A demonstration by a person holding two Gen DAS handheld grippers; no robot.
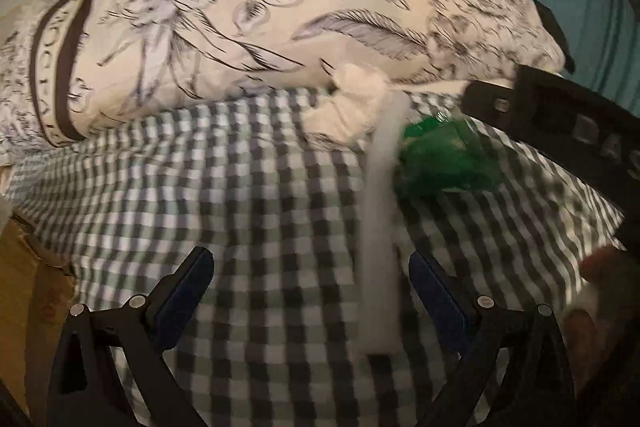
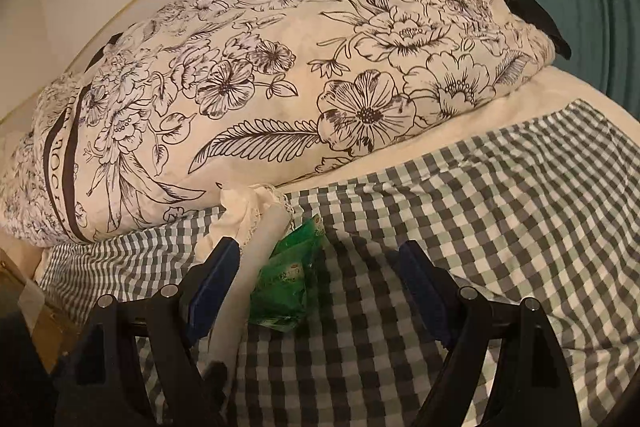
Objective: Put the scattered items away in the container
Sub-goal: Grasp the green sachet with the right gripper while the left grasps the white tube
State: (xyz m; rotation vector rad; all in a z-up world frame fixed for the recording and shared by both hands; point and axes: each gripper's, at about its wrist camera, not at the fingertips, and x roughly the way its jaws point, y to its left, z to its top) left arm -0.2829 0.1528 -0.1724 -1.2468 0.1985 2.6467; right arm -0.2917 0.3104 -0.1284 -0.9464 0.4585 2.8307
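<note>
- Left wrist view: the left gripper [image 1: 310, 279] hangs over the checked bedspread [image 1: 200, 187] with its jaws wide apart and nothing between the pads; a long white tube [image 1: 380, 227] lies lengthwise in the gap, nearer the right-hand finger, though the blur leaves it unclear whether either pad touches it; this reads as a line-up for a grasp along the tube's narrow width
- Beyond the tube's far end a green packet [image 1: 436, 155] lies touching or just beside it, and a crumpled cream cloth [image 1: 352, 99] sits against the floral pillow [image 1: 240, 15]; the items lie bunched at the pillow's foot
- The right gripper's dark body [image 1: 560, 123] enters from the right, close above the packet, probably so that each hand takes its own item
- A brown cardboard box [image 1: 24, 287] shows at the left edge, off the bed; probably the container, though I cannot tell
- Right wrist view: the right gripper [image 2: 320, 275] stands wide open and holds nothing; the packet [image 2: 288, 287] lies between its fingers, nearer the left finger [image 2: 212, 279]; the tube [image 2: 248, 267] runs just beside that finger, so a close could catch both
</note>
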